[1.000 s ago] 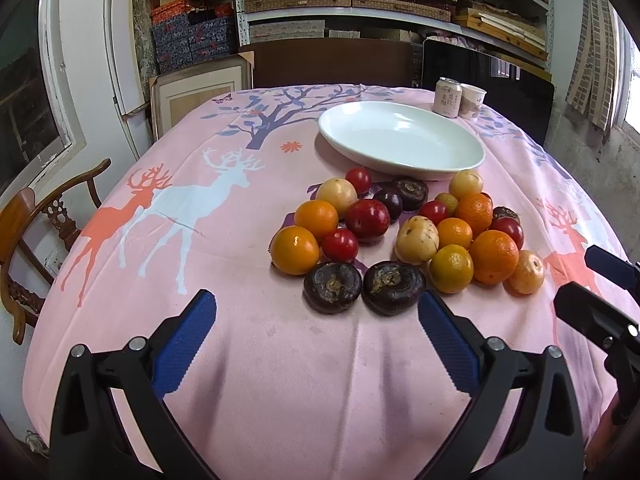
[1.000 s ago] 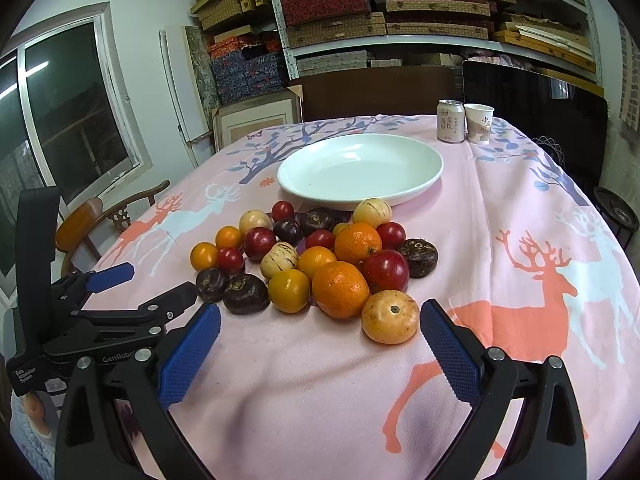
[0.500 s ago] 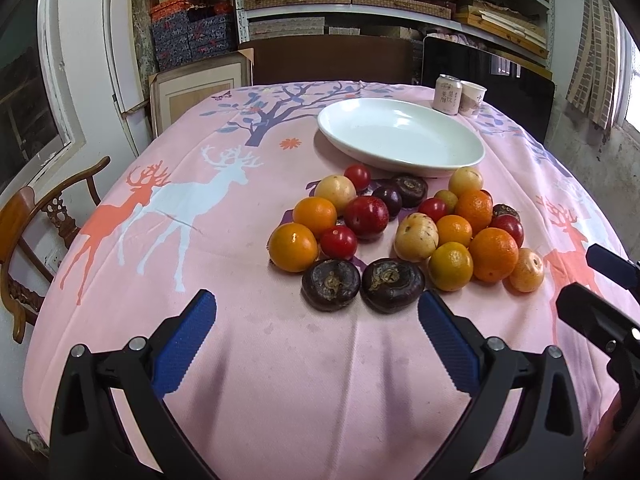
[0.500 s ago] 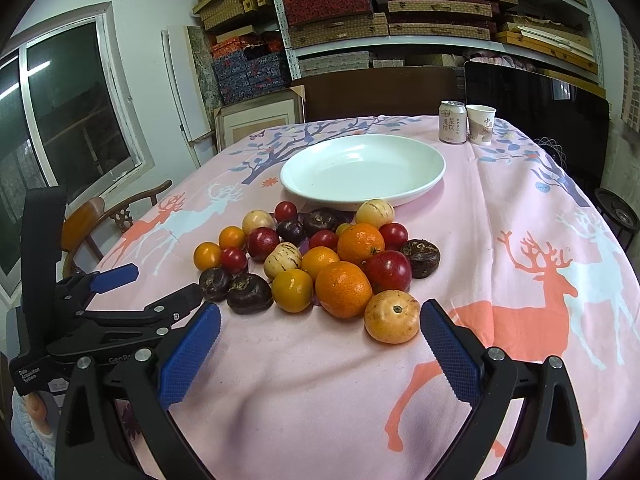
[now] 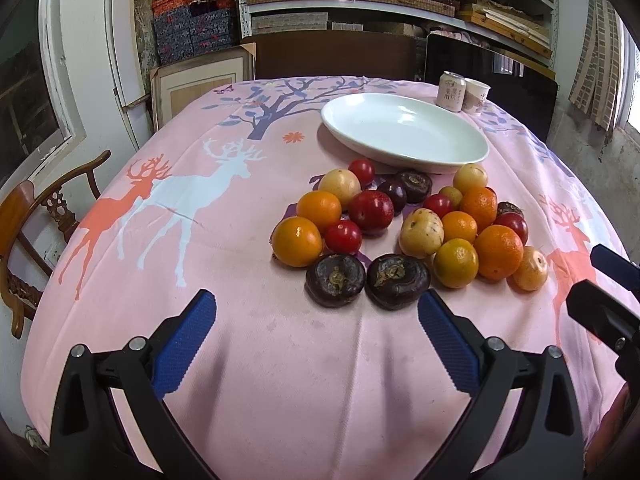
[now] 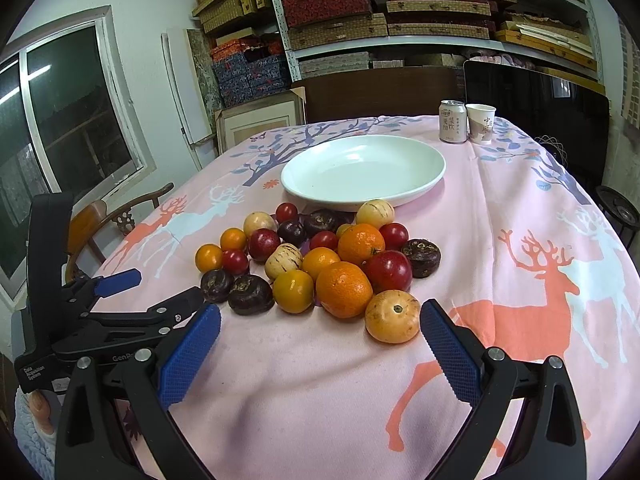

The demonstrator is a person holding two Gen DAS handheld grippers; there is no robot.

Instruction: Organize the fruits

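Since the earlier frames both grippers had edged slightly nearer the fruit pile (image 6: 316,264); no fruit had shifted. The left gripper (image 5: 316,344) and right gripper (image 6: 320,344) stood wide open, holding nothing. The pile lay on the pink tablecloth (image 6: 500,208) just before the empty white plate (image 6: 424,184). The yellow fruit (image 6: 393,316) nearest the right gripper appeared light, smooth, prone to roll and bruise; grasp across its widest middle.
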